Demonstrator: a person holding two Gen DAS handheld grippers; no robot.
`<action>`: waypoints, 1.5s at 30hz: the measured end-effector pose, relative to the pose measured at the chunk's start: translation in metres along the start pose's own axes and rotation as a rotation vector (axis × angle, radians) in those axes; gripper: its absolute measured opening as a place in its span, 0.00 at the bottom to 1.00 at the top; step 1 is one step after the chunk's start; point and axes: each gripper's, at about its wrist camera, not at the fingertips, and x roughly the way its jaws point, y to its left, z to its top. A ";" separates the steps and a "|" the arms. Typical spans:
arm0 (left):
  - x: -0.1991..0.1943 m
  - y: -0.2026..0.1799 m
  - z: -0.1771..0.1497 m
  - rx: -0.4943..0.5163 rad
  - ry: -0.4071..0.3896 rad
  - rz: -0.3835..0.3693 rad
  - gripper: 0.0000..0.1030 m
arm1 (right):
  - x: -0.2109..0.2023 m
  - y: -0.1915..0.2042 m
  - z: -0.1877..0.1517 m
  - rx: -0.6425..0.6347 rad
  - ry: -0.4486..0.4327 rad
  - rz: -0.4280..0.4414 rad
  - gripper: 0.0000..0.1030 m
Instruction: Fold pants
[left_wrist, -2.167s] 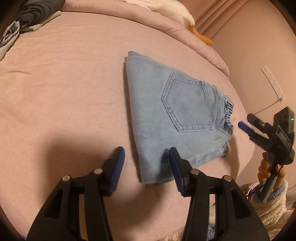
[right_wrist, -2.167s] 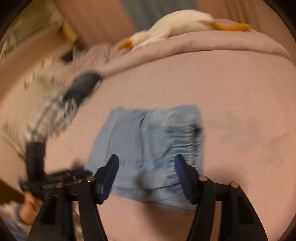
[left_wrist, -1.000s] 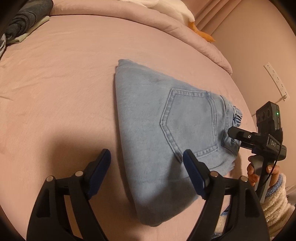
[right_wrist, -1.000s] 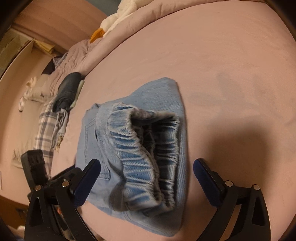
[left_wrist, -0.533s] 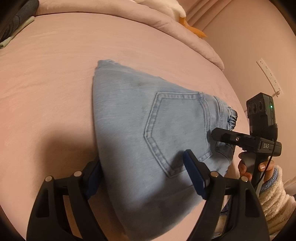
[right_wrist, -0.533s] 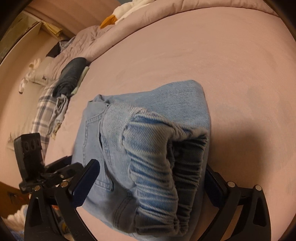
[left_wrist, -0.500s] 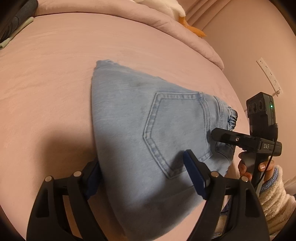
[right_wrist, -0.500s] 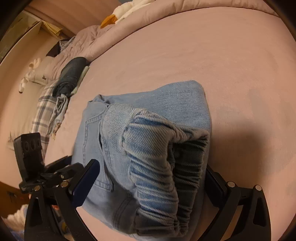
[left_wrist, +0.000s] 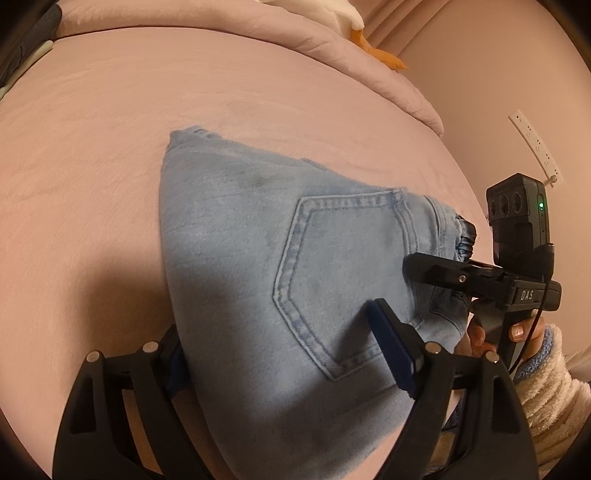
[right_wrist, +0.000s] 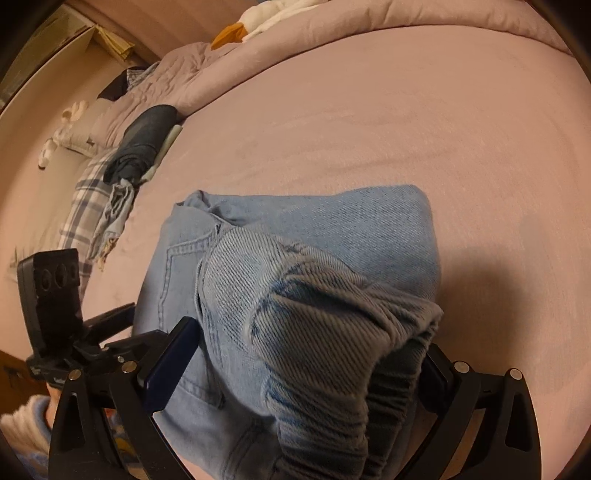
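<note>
The folded light blue jeans (left_wrist: 258, 258) lie on the pink bed, back pocket up. My left gripper (left_wrist: 284, 354) straddles the near folded edge with its jaws wide apart, one finger on each side of the bundle. My right gripper (right_wrist: 303, 365) straddles the elastic waistband end (right_wrist: 325, 332) the same way, jaws wide and the denim bulging between them. Each gripper shows in the other's view: the right one (left_wrist: 480, 277) at the waistband, the left one (right_wrist: 92, 332) at the left side of the jeans.
A pink duvet (left_wrist: 332, 40) with a white and orange plush toy (left_wrist: 354, 26) lies at the head of the bed. Dark folded clothes (right_wrist: 144, 144) and a plaid cloth (right_wrist: 88, 206) lie at the bed's far side. A wall socket strip (left_wrist: 532, 144) is on the wall.
Both grippers have pushed further in around the folded jeans, which now fill more of each view and bulge up between the jaws. The jaws stay wide apart.
</note>
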 end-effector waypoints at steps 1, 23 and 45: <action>0.001 0.000 0.001 0.000 -0.001 -0.001 0.81 | 0.000 0.000 0.000 0.002 -0.004 0.003 1.00; -0.002 0.001 0.003 -0.012 -0.006 0.051 0.64 | 0.000 0.011 -0.002 0.009 -0.022 -0.061 0.97; -0.035 -0.023 -0.007 0.016 -0.110 0.070 0.40 | -0.035 0.051 -0.017 -0.081 -0.194 -0.211 0.56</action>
